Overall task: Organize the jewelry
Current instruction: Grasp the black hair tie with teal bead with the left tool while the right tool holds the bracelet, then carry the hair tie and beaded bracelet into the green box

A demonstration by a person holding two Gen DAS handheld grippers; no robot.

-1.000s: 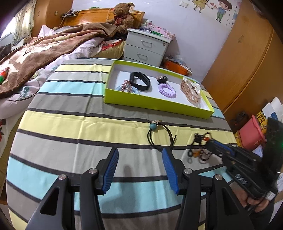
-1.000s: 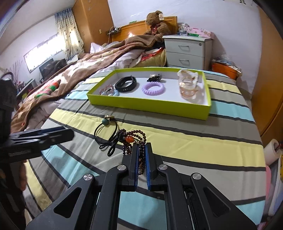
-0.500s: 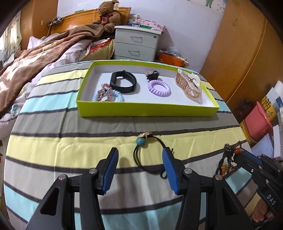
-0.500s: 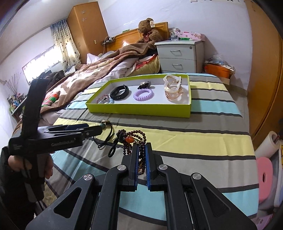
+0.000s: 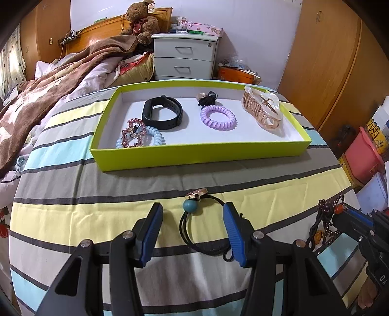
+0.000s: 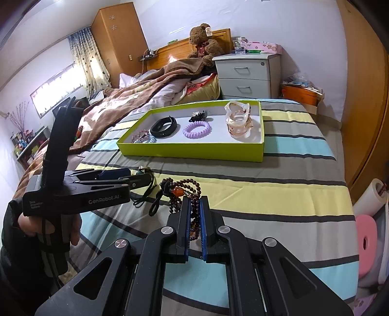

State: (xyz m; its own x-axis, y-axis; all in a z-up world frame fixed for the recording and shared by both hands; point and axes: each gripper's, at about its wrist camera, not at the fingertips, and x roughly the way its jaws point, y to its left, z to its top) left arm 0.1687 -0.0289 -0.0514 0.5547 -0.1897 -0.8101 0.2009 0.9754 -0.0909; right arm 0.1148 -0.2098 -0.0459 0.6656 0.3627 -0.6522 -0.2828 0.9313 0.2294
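A lime-green tray (image 5: 194, 152) (image 6: 194, 153) lies on the striped cloth. It holds a black band (image 5: 162, 113), a purple coil tie (image 5: 218, 117), a clear hair claw (image 5: 263, 107), a pink bracelet with a blue coil tie (image 5: 138, 135) and a small black clip (image 5: 206, 97). A black hair tie with a teal bead (image 5: 190, 206) lies on the cloth between the fingers of my open left gripper (image 5: 192, 214). My right gripper (image 6: 194, 206) is shut on a dark bead bracelet (image 6: 181, 192) and holds it above the cloth; it also shows in the left wrist view (image 5: 327, 218).
A bed with a brown blanket (image 5: 48, 85) lies to the left. A white nightstand (image 5: 184, 58) and a teddy bear (image 5: 141, 20) stand behind the tray. Wooden wardrobes (image 5: 328, 60) and pink bins (image 5: 362, 158) are on the right.
My left gripper has moved forward, so the teal-bead hair tie now lies between its fingers. My right gripper has lifted the bead bracelet off the cloth.
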